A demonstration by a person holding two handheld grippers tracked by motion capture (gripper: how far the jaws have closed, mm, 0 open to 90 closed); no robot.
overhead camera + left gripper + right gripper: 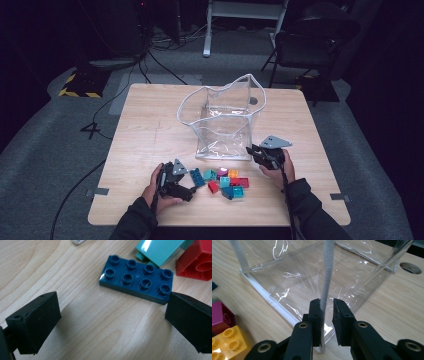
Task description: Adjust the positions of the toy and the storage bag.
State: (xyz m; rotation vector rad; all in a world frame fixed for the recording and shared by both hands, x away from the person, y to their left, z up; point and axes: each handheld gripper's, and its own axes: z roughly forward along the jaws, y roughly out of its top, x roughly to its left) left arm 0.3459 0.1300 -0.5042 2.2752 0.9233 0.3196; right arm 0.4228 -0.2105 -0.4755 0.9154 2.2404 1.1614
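Clear bag [225,120] stands mid-bench behind the bricks; right tool [327,305] is clenched on its white corner seam, probably to steady it, while left tool [110,320], released, straddles bare bench by the blue brick [137,278]

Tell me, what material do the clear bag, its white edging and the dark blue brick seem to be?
Clear bag: probably soft glossy plastic film; it is see-through, creased, with bright glints. White edging: looks like matte woven fabric tape, with a fine ribbed texture. Dark blue brick: likely hard moulded plastic, smooth, shiny at one corner.

Dark sleeves; each black hand-held gripper [248,150] carries a grey three-cornered plate.
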